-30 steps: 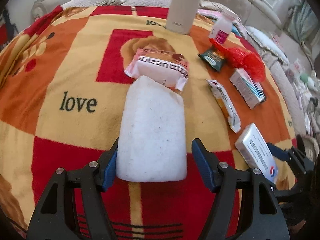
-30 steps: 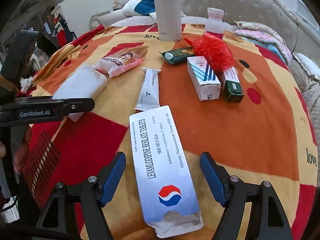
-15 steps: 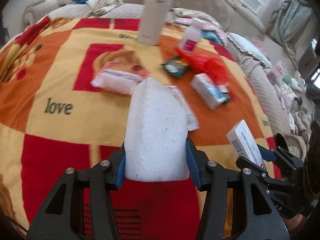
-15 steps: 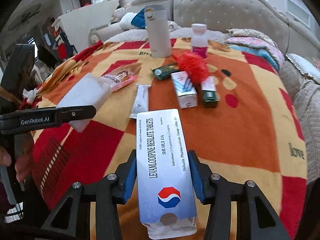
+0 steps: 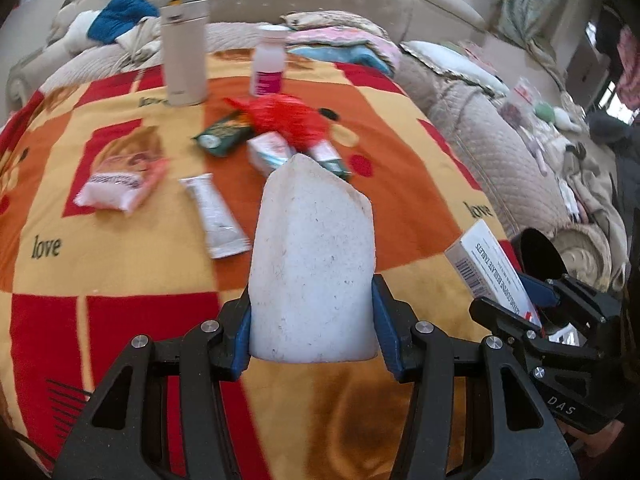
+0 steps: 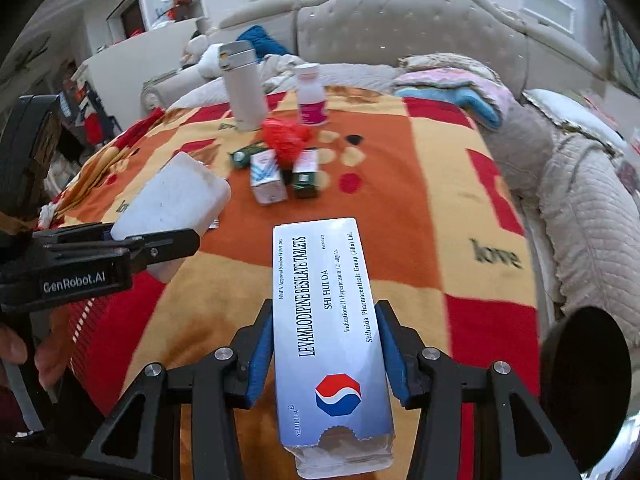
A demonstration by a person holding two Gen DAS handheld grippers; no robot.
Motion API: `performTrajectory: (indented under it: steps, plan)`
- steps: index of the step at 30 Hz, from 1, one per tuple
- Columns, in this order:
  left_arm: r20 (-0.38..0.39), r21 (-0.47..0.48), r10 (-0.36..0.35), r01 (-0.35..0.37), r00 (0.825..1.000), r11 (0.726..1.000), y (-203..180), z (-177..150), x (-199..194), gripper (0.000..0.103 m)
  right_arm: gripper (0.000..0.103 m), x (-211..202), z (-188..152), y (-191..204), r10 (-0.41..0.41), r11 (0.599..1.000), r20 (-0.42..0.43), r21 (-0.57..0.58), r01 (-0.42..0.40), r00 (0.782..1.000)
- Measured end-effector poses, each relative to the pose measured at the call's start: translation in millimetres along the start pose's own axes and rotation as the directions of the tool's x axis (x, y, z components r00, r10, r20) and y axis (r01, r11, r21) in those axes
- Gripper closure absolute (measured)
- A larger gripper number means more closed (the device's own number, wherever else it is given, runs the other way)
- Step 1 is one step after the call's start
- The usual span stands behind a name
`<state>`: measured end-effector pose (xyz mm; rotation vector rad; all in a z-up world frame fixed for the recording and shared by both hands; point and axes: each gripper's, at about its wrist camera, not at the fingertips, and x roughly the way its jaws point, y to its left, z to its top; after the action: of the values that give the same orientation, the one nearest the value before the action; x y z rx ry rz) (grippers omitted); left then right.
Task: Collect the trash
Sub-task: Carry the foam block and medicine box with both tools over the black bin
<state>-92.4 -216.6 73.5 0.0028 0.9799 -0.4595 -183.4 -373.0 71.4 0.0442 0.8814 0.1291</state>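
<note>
Left wrist: left gripper (image 5: 312,328) pinching white foam block (image 5: 314,264), lifted above orange-red love blanket (image 5: 120,248) — keep squeeze gentle, level.

Right wrist: right gripper (image 6: 322,354) clamps silver tablet box (image 6: 326,320) above blanket — carry toward dark round bin opening (image 6: 580,380) at right.

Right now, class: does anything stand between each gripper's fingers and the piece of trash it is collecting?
Nothing visible does. The left gripper is clamped directly on the white foam block, the right gripper directly on the tablet box; both are lifted off the blanket.
</note>
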Motion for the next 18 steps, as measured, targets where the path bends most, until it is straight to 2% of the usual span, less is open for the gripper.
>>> performTrajectory:
  steps: [11,18]
  plan:
    - [-0.019,0.097,-0.028,0.030,0.999,0.995,-67.2,-1.0,15.5,0.053,0.056,-25.9,-20.5,-55.7,-0.057,0.993,0.011,0.100,0.056,0.998]
    - [-0.044,0.143,-0.072,0.077,0.996,0.987,-112.4,-1.0,29.4,0.053,0.056,-42.1,-37.6,-97.5,-0.103,0.979,0.011,0.177,0.100,0.995]
